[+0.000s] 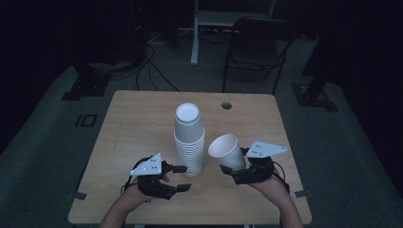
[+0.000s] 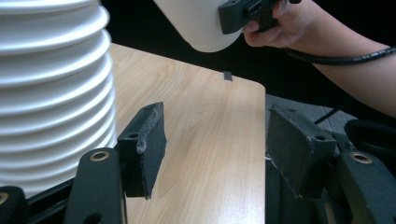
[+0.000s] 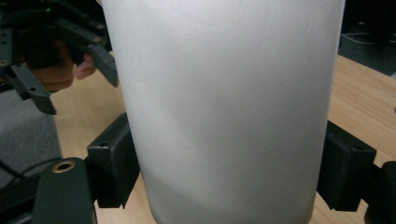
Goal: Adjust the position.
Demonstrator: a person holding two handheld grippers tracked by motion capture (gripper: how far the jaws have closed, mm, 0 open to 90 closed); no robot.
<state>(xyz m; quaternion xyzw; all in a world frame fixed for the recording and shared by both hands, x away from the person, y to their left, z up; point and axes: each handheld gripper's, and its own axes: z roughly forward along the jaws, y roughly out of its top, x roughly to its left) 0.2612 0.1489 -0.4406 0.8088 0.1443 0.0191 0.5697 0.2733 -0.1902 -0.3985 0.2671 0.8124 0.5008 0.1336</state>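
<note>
Right tongs (image 1: 236, 167) clamp a single white cup (image 1: 227, 151) by its wall, held tilted above the bench (image 1: 138, 123), mouth toward 11 o'clock. In right gripper view the cup's rim and base are cut off. Left tongs (image 1: 180, 177) stand apart, nothing betw. them, just beside the cup stack (image 1: 189, 140) at its 7 o'clock. Stack sits near bench centre; its top is cut off in left gripper view. Room dark, floor detail hard to make out. Bare bench at 9 and 12 o'clock; round hole (image 1: 226, 105) near far edge.
</note>
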